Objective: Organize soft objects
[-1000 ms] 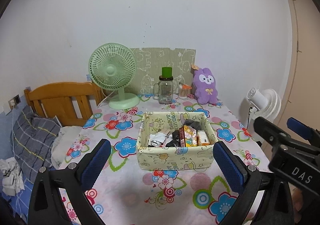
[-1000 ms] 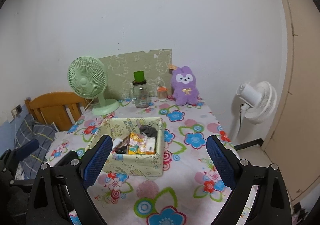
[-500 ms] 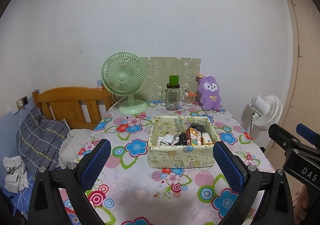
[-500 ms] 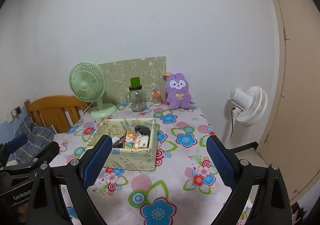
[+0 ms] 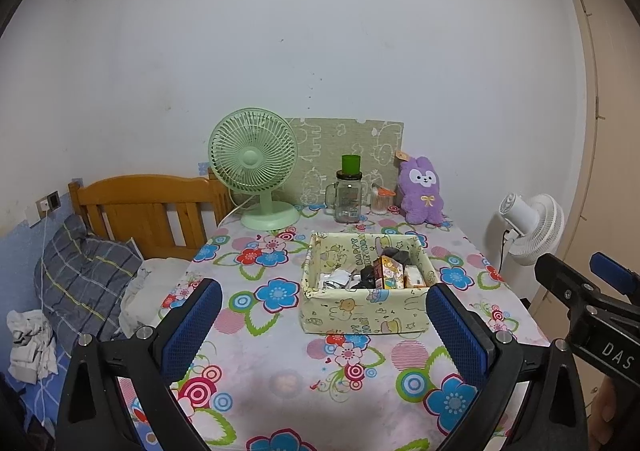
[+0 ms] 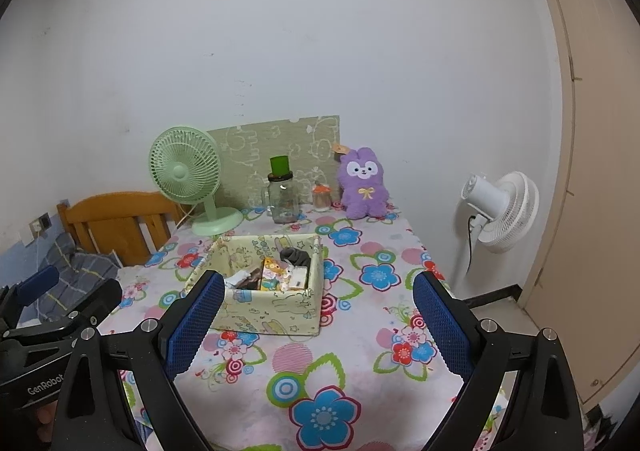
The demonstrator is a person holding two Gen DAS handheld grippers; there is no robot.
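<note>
A purple plush rabbit sits upright at the far right of the flowered table, against the wall; it also shows in the right wrist view. A pale yellow fabric box holds small packets and a dark sock, and appears in the right wrist view too. My left gripper is open and empty, held back over the table's near edge. My right gripper is open and empty, also near the front edge, to the right of the left one.
A green desk fan, a glass jar with a green lid and a small orange-lidded jar stand at the back. A white floor fan stands right of the table. A wooden headboard and bedding lie left.
Both grippers have drawn back from the table, so the box and the rabbit look smaller and farther. Both stay open and empty.
</note>
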